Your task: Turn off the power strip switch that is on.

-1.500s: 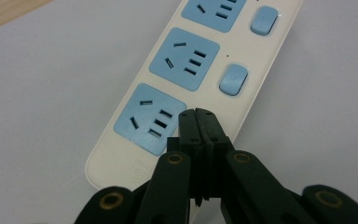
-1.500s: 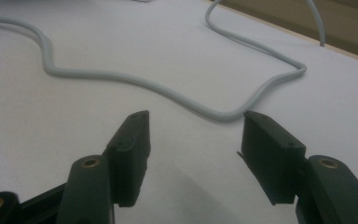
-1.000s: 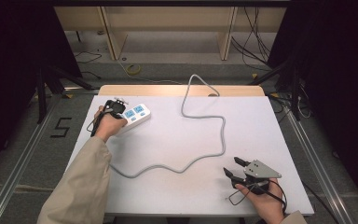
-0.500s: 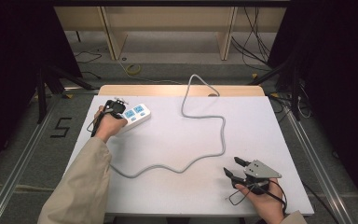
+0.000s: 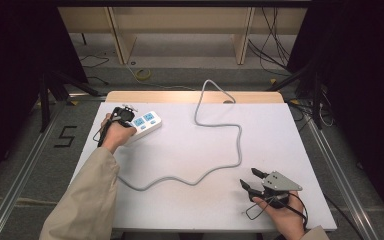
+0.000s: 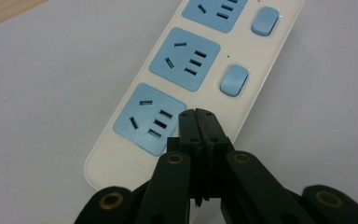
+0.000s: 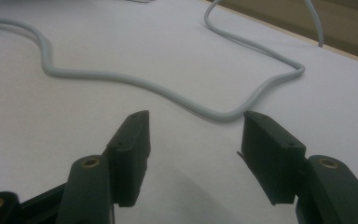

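A white power strip (image 5: 146,123) with blue sockets and blue switches lies at the table's far left. Its grey cable (image 5: 240,145) snakes across the middle and off the far edge. My left gripper (image 5: 126,111) is shut, with nothing between the jaws. In the left gripper view its closed tips (image 6: 198,117) sit over the power strip (image 6: 186,70), just right of the nearest socket, and hide the surface under them. I cannot tell whether they touch it. At the near right my right gripper (image 5: 248,177) stands open and empty just above the table. The cable (image 7: 168,91) curves past beyond its tips (image 7: 196,123).
The white table top (image 5: 190,155) has a wooden strip along its far edge. Metal rails run down both sides of the table. A "5" is marked on the floor (image 5: 66,136) at the left. A wooden shelf frame and loose wires lie beyond the far edge.
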### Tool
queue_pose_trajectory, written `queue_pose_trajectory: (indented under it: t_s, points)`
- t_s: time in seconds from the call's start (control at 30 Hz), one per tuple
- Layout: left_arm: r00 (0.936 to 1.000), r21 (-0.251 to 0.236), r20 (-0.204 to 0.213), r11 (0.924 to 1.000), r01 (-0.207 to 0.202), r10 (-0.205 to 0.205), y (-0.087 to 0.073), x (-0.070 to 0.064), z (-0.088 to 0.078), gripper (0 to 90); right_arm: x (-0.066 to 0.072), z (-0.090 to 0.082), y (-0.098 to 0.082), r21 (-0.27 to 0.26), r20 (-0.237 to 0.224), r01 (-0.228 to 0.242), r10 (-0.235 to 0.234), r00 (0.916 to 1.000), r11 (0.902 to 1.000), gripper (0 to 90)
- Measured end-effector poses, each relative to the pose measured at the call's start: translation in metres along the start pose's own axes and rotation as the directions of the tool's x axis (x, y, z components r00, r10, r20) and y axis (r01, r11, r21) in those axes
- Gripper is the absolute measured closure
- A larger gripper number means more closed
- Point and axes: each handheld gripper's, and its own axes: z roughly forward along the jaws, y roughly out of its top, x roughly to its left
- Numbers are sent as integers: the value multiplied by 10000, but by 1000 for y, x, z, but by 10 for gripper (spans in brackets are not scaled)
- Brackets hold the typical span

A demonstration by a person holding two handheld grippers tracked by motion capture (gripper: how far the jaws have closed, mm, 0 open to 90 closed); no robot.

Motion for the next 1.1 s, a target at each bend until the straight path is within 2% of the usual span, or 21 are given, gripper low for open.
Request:
queue_pose_trajectory:
  t_s: [0.4, 0.47, 0.97, 1.1]
  points:
    - [10000, -28, -11, 10000, 2, -2, 0, 0, 0, 896, 0, -1, 0, -4, 5, -6, 6, 10000, 10000, 430]
    - [10000, -169, -67, 9999, 7, -8, 1, 0, -1, 896, 0, -1, 0, -8, 9, 2, -2, 10000, 10000, 430]
    - [10000, -254, 44, 9997, 54, -53, 0, 1, -3, 894, -1, -1, 0, -32, 23, 17, -17, 10000, 10000, 430]
    - [9994, -366, 248, 9990, 239, -230, 0, 2, -4, 845, -1, -1, 0, -49, 49, -28, 29, 10000, 10000, 430]
